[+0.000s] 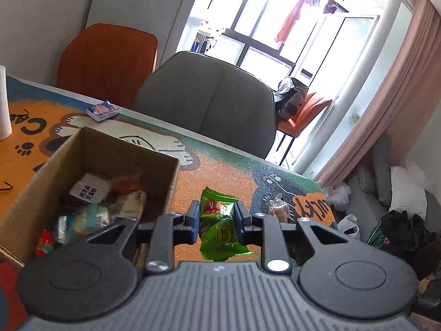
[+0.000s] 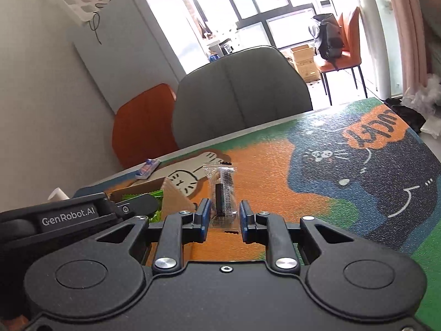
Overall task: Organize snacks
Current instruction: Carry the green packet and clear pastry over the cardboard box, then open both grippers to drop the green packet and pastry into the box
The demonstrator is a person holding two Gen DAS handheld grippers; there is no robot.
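While the left gripper (image 1: 217,222) pinches a green snack packet (image 1: 220,226) by its middle, it holds it clear of the tabletop and just to the right of the cardboard box (image 1: 91,149). That looks like a carry toward the box, since the open top already holds a jumble of wrapped snacks (image 1: 91,207) and the packet's crimped ends hang free above and below the pads. A grip across the waist keeps a limp wrapper from folding away.

On the other side, the right gripper (image 2: 223,216) sits low over the mat with its fingers narrowly apart around a clear packet with a dark bar (image 2: 223,193) inside. The packet lies lengthwise between the pads; I cannot tell for certain whether they already touch its sides, though a sliver of gap seems to show on the right. Lining the fingers up along the packet's length suits a squeeze on its long edges.

Another small wrapped snack (image 1: 279,209) lies on the mat beyond the left gripper, and a blue tissue pack (image 1: 102,109) rests near the far edge.

Underneath is a table covered by a textured cartoon-cat mat (image 2: 289,165) in orange, green and dark blue. A grey chair (image 1: 209,99) and an orange chair (image 1: 107,58) stand behind it, with bright balcony windows (image 1: 264,27), hanging laundry and a pink curtain (image 1: 399,82) beyond.
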